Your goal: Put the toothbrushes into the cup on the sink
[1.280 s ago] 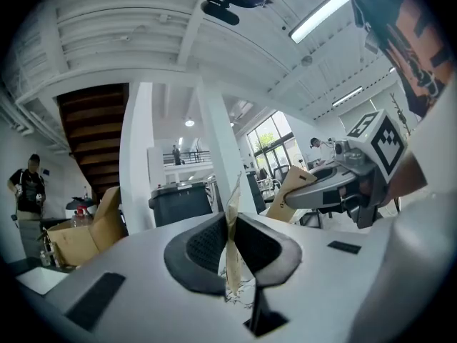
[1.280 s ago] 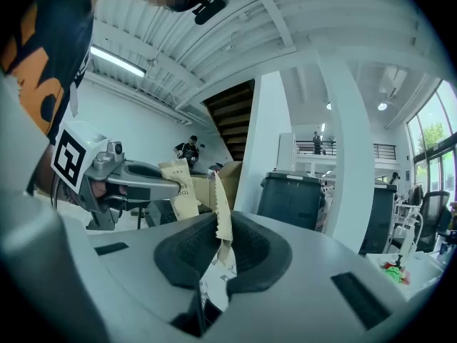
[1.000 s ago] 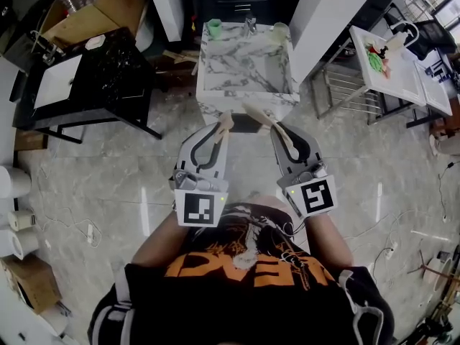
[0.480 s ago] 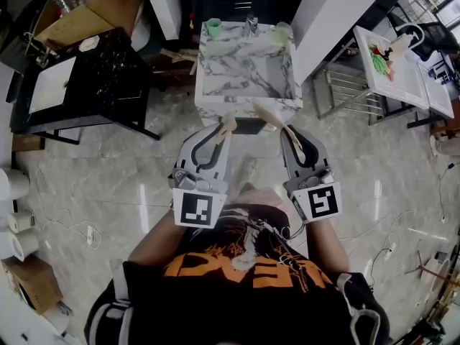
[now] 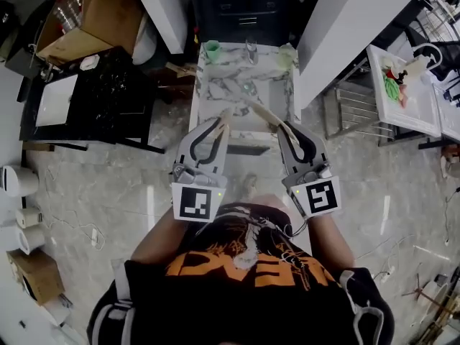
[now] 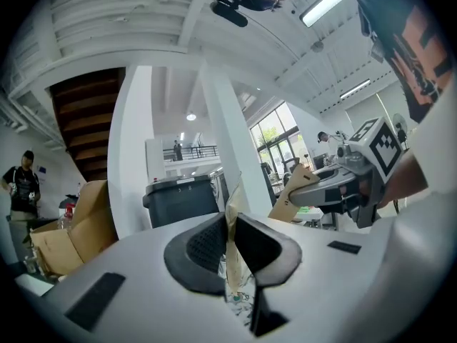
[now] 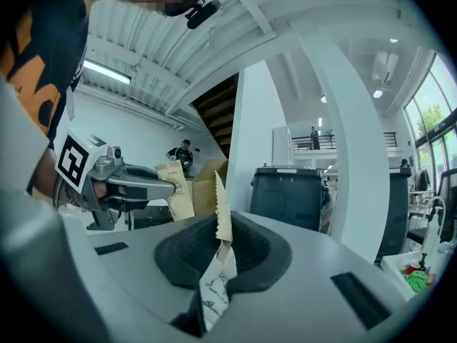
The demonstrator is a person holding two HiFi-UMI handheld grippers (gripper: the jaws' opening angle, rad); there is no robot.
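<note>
In the head view my left gripper (image 5: 223,118) is shut on a tan paper-wrapped toothbrush (image 5: 225,126) that stands up between its pads. My right gripper (image 5: 282,129) is shut on a second wrapped toothbrush (image 5: 263,113), which slants up to the left. Both tips hover at the front edge of the marble sink (image 5: 200,95). A green cup (image 5: 212,49) stands on the sink's back left corner. The left gripper view shows the packet (image 6: 233,216) pinched between dark pads. The right gripper view shows a serrated packet end (image 7: 223,220) gripped the same way.
A faucet (image 5: 251,49) and a pale cup (image 5: 287,54) stand at the sink's back edge. A black table (image 5: 100,85) and a cardboard box (image 5: 79,16) lie left. White pillars flank the sink, and a white rack (image 5: 402,85) stands right.
The person has stepped closer to the sink, so both grippers now reach its front edge. Both grips on the packets are unchanged.
</note>
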